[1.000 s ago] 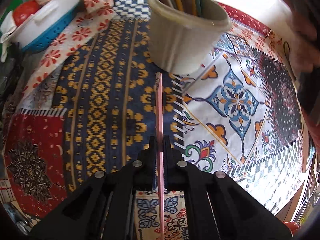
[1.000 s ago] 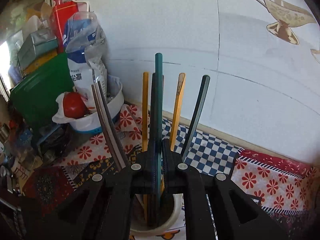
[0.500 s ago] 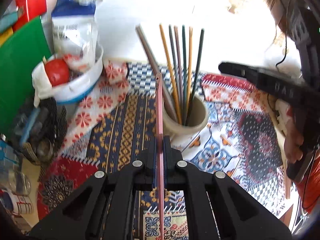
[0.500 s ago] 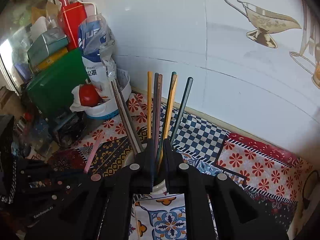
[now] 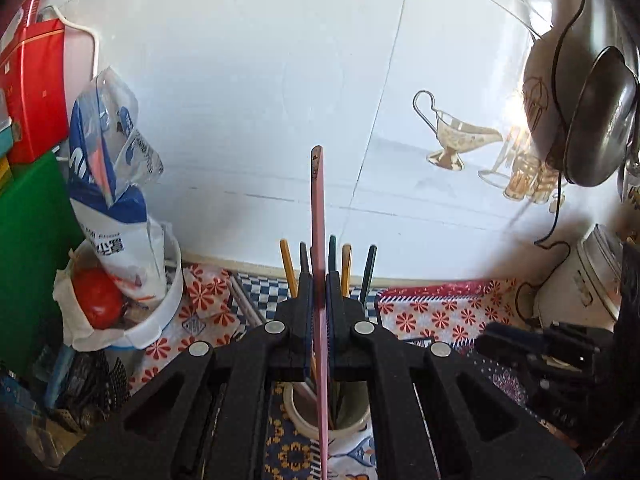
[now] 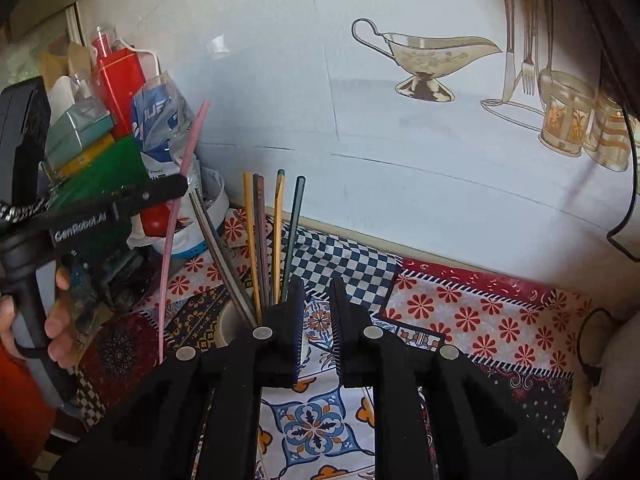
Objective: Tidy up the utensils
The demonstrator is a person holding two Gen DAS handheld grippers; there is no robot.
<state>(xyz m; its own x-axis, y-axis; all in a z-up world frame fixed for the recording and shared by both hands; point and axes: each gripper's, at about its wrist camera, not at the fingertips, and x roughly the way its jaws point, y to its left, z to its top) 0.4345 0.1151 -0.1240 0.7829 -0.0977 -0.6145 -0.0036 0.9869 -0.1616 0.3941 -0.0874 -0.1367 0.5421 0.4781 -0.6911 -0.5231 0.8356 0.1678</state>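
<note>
My left gripper [image 5: 318, 280] is shut on a pink chopstick [image 5: 318, 216], held nearly upright above a white cup [image 5: 352, 426] that holds several coloured chopsticks [image 5: 344, 260]. In the right wrist view the pink chopstick [image 6: 176, 216] hangs from the left gripper [image 6: 176, 186] to the left of the cup [image 6: 226, 320] and its chopsticks [image 6: 276, 232]. My right gripper [image 6: 316, 296] is open and empty, just right of the cup over the patterned cloth [image 6: 472, 316].
A white bowl [image 5: 160, 320] with a tomato [image 5: 98, 300] and a blue-white bag [image 5: 116, 208] stands at the left by a green board [image 5: 32, 248]. A tiled wall [image 5: 280, 100] is behind. A pan [image 5: 600, 120] hangs at the right above a white pot [image 5: 580, 280].
My left gripper rose and tilted up, bringing the pink chopstick upright over the cup. My right gripper let go of the chopsticks in the cup, opened and drew back to the right.
</note>
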